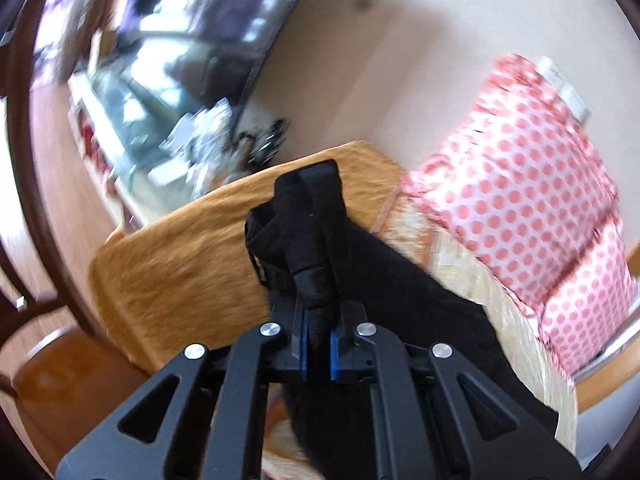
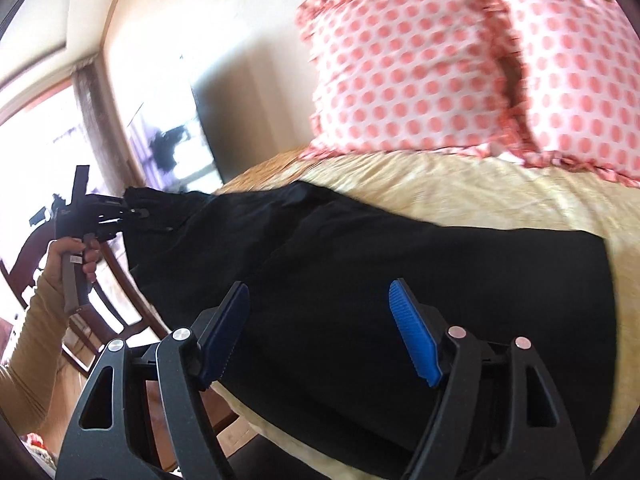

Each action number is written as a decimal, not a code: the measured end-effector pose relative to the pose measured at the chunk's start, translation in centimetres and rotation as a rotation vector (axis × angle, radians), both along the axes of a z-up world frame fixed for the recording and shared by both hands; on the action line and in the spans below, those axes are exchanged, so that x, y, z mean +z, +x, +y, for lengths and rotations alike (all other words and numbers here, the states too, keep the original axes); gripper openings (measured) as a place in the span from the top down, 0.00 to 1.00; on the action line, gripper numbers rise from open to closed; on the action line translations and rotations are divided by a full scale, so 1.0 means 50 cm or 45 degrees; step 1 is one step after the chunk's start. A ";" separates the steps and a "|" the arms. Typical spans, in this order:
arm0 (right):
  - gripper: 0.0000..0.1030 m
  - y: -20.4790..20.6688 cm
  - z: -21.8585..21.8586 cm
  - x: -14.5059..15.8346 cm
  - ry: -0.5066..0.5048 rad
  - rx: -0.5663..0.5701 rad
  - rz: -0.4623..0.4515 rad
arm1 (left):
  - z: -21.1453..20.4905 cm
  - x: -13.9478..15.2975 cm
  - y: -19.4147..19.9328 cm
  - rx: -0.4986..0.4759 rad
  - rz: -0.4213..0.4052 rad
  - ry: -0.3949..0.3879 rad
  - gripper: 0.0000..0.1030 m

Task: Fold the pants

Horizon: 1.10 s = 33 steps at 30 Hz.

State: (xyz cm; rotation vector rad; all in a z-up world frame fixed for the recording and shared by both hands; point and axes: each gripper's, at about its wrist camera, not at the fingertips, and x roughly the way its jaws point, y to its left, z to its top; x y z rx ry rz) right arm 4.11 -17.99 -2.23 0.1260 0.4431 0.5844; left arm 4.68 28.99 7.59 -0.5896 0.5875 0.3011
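Black pants (image 2: 400,264) lie spread across a bed with a yellow-orange cover (image 2: 460,184). My left gripper (image 1: 318,344) is shut on a bunched end of the pants (image 1: 308,232) and holds it lifted off the bed's side. In the right wrist view the left gripper (image 2: 132,212) shows at far left, gripping that end above the bed edge. My right gripper (image 2: 320,332) is open and empty, its blue pads (image 2: 412,332) hovering just above the near part of the pants.
Two pink polka-dot pillows (image 2: 408,68) lean at the head of the bed by the cream wall. A dark wooden chair (image 1: 36,364) stands beside the bed on the left. A dark screen (image 2: 208,120) and a bright window (image 2: 44,140) are at the left.
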 end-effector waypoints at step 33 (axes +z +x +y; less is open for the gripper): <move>0.26 -0.103 -0.380 -0.091 0.283 -0.589 0.110 | -0.905 -0.004 0.063 -1.429 -0.120 0.300 0.94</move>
